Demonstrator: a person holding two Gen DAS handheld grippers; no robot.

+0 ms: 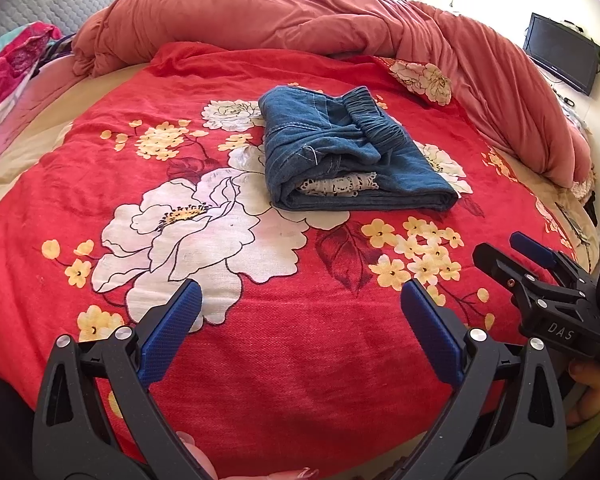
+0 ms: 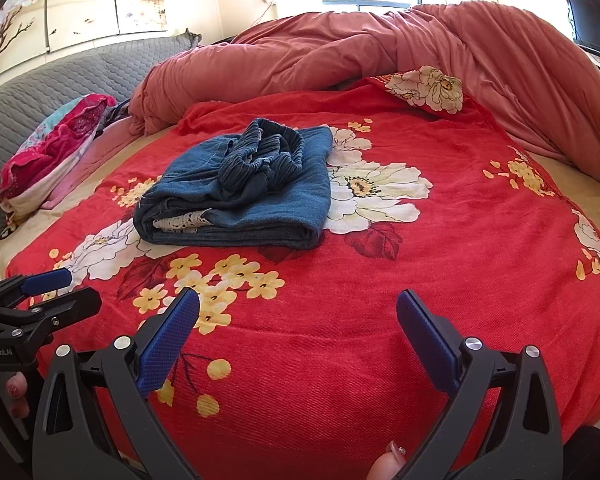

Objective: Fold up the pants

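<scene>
Both tongs spread and empty, left gripper [image 1: 300,312] and right gripper [image 2: 298,316] well short of the folded pants [image 1: 348,152]; folding looks done, perhaps tidy the waistband next

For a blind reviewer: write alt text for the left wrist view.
Folded blue pants lie on a red floral blanket, white lace showing at the fold. The open left gripper hovers in front, holding nothing; the right gripper shows at the right edge. A rumpled pink quilt lies behind.
</scene>
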